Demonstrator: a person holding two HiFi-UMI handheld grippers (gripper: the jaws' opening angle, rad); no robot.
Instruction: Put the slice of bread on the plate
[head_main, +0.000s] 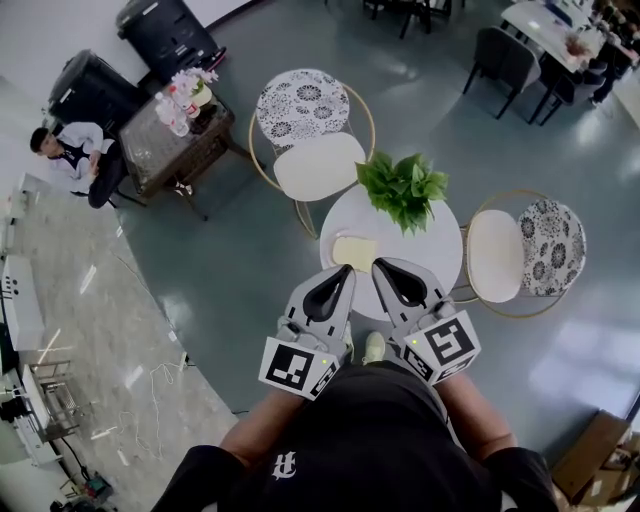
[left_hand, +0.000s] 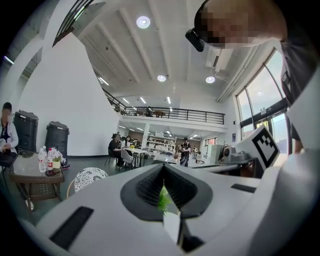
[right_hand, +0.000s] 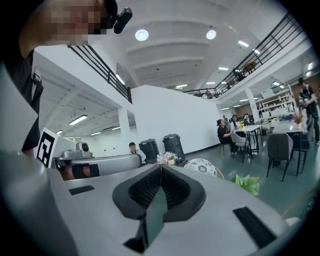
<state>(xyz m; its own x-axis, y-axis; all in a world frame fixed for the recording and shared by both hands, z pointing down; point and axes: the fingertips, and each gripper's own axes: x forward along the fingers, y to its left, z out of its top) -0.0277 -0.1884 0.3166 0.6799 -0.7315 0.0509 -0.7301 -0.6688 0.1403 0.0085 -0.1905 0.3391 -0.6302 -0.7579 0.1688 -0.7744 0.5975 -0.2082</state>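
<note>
Just ahead of the left hand-held gripper (head_main: 338, 275) and right hand-held gripper (head_main: 388, 270), both clenched empty, the slice of bread (head_main: 355, 252) lies on the surface (head_main: 440, 250). Coming down with jaws together could squash it or shove it off.

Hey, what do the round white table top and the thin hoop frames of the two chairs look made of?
Table top: white, smooth and faintly glossy. It is likely painted or laminated board, possibly stone; the look leaves it open. Chair frames: thin gold-toned hoops with a slight shine, so probably coated metal tube.
</note>
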